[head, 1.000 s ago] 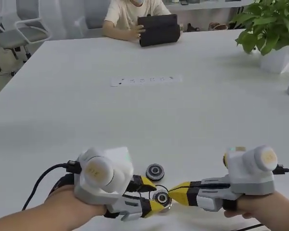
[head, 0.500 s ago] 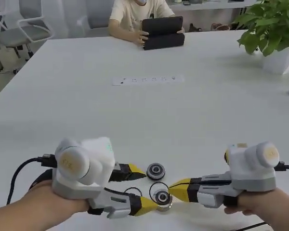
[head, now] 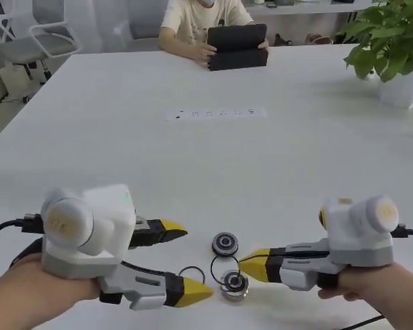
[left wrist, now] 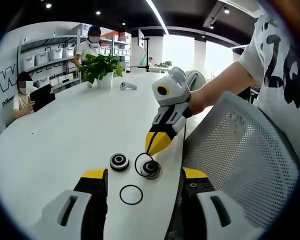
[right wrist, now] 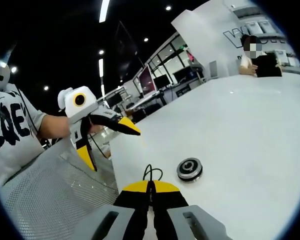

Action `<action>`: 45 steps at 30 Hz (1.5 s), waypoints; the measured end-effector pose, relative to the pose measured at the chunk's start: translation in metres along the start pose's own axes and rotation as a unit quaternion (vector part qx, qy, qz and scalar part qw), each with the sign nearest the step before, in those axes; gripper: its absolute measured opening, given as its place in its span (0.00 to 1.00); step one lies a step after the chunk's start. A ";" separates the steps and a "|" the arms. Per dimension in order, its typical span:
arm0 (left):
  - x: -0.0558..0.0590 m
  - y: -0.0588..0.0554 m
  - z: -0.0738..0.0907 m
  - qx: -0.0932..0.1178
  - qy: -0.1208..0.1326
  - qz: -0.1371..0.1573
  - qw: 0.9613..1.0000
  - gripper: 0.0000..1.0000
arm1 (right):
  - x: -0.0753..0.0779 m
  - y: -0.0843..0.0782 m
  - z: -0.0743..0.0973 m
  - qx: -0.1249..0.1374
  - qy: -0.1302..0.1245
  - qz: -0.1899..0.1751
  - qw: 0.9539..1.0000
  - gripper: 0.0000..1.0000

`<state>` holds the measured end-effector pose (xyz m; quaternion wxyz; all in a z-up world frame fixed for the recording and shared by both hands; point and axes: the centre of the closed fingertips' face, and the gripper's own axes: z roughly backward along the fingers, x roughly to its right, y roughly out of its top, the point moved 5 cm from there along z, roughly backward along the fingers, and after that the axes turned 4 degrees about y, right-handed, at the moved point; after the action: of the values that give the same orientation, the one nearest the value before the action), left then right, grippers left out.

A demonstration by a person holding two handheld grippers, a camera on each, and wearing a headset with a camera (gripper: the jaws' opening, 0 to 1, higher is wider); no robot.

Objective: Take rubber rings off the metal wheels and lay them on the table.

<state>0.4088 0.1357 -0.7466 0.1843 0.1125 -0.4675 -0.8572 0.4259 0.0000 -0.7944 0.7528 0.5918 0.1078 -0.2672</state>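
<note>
Right gripper [head: 246, 262], jaws pressed together, pinched a thin black rubber ring [head: 217, 265], partly lifted off the small silver metal wheel [head: 233, 284] near the white table's [head: 275, 172] edge. Left gripper [head: 191, 261] was spread and empty over a freed black ring [head: 191, 275] lying flat. Step in hand: stripping (second black-rimmed wheel [head: 224, 243] apparently not yet stripped). Next move likely calls for pulling the ring clear, then laying it down.

Bright, even overhead light; faint shadows on table [head: 193, 172]; fisheye bending at gripper-view edges; ceiling strips [left wrist: 157, 17] glare.
</note>
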 end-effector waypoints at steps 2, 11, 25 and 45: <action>-0.001 -0.001 0.004 0.001 0.004 0.003 1.000 0.58 | 0.000 0.002 -0.002 0.000 0.003 0.001 1.000 0.00; -0.005 -0.006 0.017 0.001 0.020 0.017 1.000 0.67 | -0.002 0.010 -0.012 -0.009 0.015 0.012 1.000 0.00; -0.010 -0.015 0.031 -0.002 0.040 0.032 0.999 0.77 | 0.000 0.012 -0.029 -0.028 0.028 0.018 0.999 0.00; -0.016 -0.026 0.045 -0.010 0.058 0.043 0.997 0.81 | 0.001 0.006 -0.053 -0.071 0.045 0.027 0.996 0.00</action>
<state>0.4011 0.1894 -0.7443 0.2485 0.1399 -0.4521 -0.8451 0.4383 0.0515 -0.8043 0.7941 0.5514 0.1443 -0.2111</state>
